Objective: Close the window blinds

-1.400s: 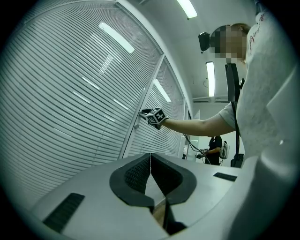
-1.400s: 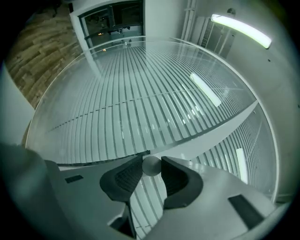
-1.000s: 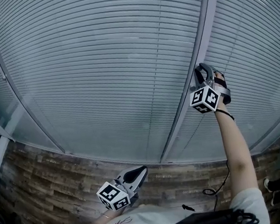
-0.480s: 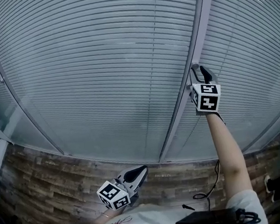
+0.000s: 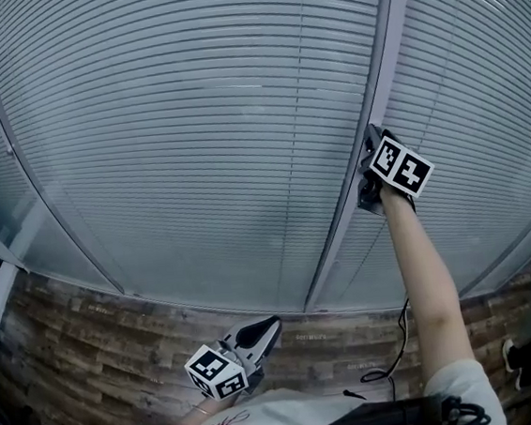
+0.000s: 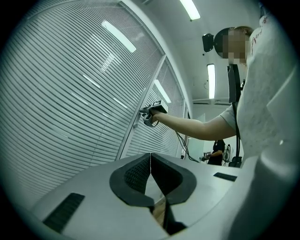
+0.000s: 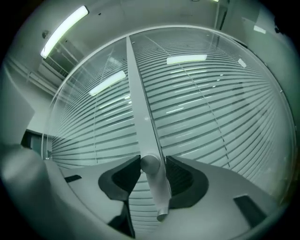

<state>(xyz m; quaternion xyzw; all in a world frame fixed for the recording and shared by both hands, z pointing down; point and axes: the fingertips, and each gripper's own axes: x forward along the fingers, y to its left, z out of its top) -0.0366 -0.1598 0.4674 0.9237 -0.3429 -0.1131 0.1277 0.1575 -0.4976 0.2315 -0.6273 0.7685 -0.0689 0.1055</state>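
Two grippers are in sight, but only the right gripper point(image 5: 370, 166) is at the window. Its jaws stand apart and have just been opening, with the round knob point(image 7: 150, 164) right between them, straight ahead (I think the pads are not squeezing it). The knob sits on the post point(image 5: 381, 72) between two panes of blinds point(image 5: 190, 120), and its rod point(image 7: 159, 192) runs along the post. The left gripper point(image 6: 150, 157) is closed on nothing, low by the person's body, well apart from the knob. I can read no writing. The cubes point(image 5: 400, 166) show only black and white squares.
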